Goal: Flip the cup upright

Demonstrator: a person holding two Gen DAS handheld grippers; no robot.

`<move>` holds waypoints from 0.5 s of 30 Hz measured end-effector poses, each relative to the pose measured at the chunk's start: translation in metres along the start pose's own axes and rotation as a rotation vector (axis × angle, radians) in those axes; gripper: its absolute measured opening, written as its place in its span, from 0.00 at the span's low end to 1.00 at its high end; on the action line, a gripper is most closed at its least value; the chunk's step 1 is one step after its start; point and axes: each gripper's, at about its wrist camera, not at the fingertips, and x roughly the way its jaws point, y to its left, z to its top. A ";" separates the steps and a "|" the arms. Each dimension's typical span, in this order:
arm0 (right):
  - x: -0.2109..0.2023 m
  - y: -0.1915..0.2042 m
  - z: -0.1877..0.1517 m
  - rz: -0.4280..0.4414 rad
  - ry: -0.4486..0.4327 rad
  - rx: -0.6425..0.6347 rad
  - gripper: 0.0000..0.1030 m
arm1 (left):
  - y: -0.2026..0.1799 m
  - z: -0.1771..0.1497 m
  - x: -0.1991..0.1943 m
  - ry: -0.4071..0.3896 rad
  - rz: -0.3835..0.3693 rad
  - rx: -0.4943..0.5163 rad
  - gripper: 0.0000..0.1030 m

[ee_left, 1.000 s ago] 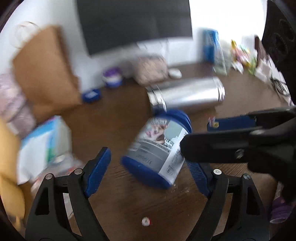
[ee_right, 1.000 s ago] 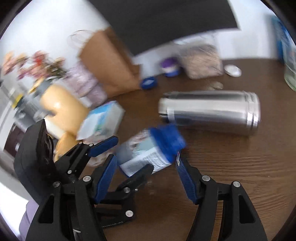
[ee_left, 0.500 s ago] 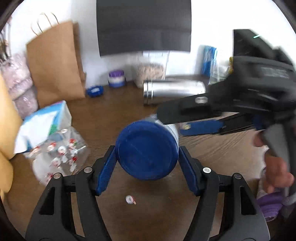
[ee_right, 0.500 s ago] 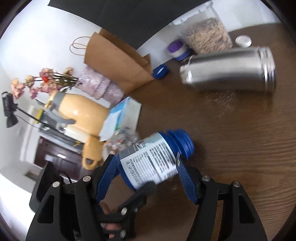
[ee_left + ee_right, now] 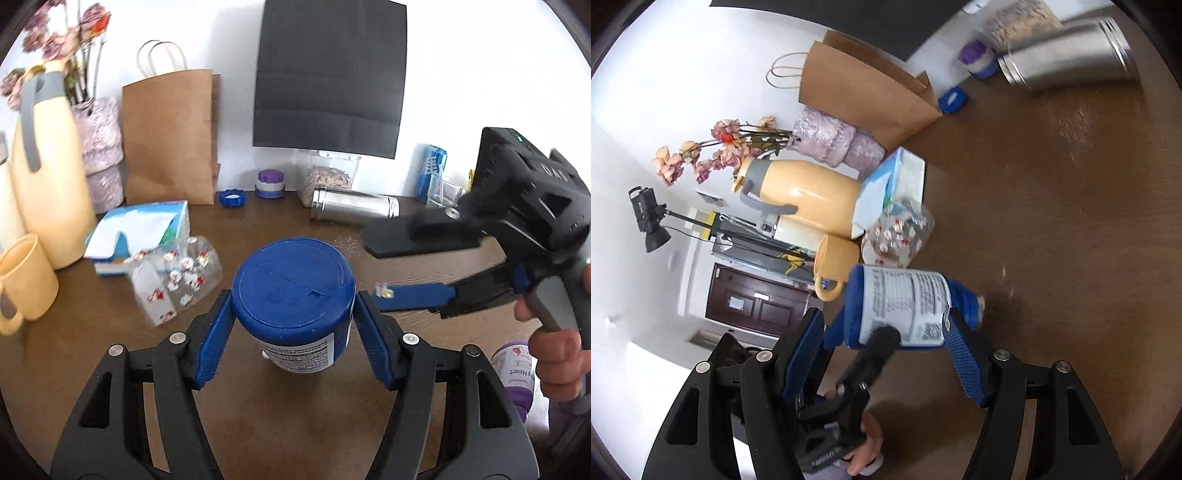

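The cup is a blue-capped container with a white printed label (image 5: 293, 295). It stands on end on the brown table, blue end up, between my left gripper's (image 5: 293, 325) blue pads, which are shut on it. In the right wrist view the same container (image 5: 905, 306) appears, held by the left gripper's fingers. My right gripper (image 5: 882, 336) is open and empty; in the left wrist view it (image 5: 417, 266) is off to the right of the container, apart from it.
A steel flask (image 5: 354, 210) lies on its side at the back. A tissue box (image 5: 140, 236), a clear printed bag (image 5: 173, 273), a yellow jug (image 5: 48, 177) and mug (image 5: 22, 284) stand left. A paper bag (image 5: 170, 136) and jars line the wall. A purple bottle (image 5: 513, 373) is right.
The container went from tilted between both grippers to standing on end in my left gripper. My right gripper let it go and drew back to the right.
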 end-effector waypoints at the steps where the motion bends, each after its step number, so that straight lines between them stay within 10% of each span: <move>1: 0.001 0.001 -0.006 -0.008 0.010 0.000 0.69 | 0.002 -0.002 0.000 0.015 0.010 -0.006 0.59; 15: 0.019 0.031 -0.048 -0.177 0.038 -0.208 0.70 | 0.020 -0.063 -0.042 0.217 0.052 -0.036 0.67</move>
